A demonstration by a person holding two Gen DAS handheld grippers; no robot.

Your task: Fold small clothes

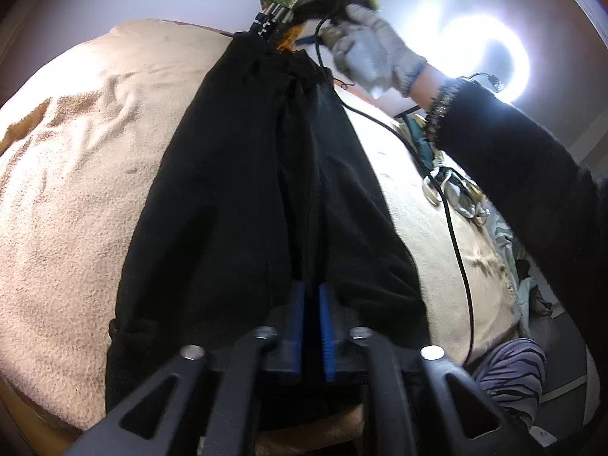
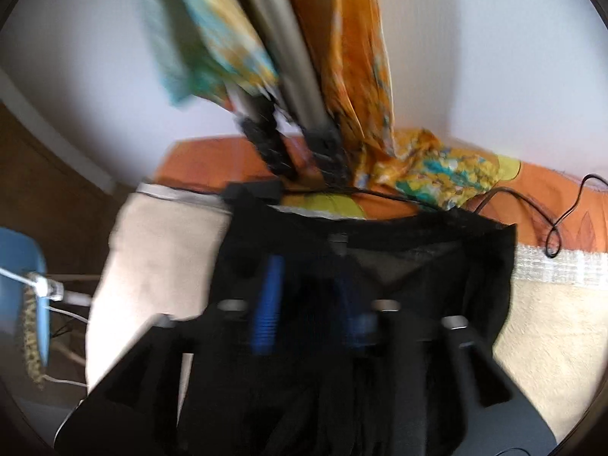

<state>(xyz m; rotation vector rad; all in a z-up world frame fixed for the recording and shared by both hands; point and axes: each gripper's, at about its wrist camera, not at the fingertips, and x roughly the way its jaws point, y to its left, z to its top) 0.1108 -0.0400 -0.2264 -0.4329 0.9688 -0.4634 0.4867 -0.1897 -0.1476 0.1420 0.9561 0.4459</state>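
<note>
Left wrist: left claw pinches unlabelled black garment, seemingly.

Motion blur smears the whole right wrist view: the patterned orange cloth and grey poles lose their edges, and the right gripper shows only soft blue fingers, its grip on the black garment impossible to judge. In the left wrist view, glare from a ring light washes out the wall behind the gloved hand. The frame's bottom edge cuts off the left gripper.
</note>
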